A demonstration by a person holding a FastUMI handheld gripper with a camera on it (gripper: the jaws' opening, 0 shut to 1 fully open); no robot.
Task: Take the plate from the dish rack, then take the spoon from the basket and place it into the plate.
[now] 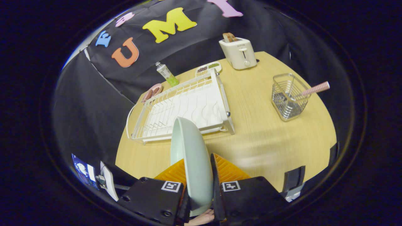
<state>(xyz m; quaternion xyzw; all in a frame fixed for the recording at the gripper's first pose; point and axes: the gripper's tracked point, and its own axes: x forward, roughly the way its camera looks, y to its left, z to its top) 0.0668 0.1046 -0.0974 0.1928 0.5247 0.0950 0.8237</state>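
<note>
Plate (191,157): on edge, gripped in my claw (198,175), lower centre, clear of rack (182,108). Next I judge: lay it flat on bench (267,141), then fetch spoon (314,89) from basket (289,97), right.

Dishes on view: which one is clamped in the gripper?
The pale green plate, held on edge between the fingers of the gripper; the pink dish and white tray lie beyond the rack.

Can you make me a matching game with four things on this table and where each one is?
Things:
1. pale green plate
2. pink striped spoon
3. cream toaster
4. white wire dish rack

Places:
A. at the table's far edge
B. between the fingers
C. in the metal wire basket
D. just beyond the held plate

Pairs: 1-B, 2-C, 3-A, 4-D
</note>
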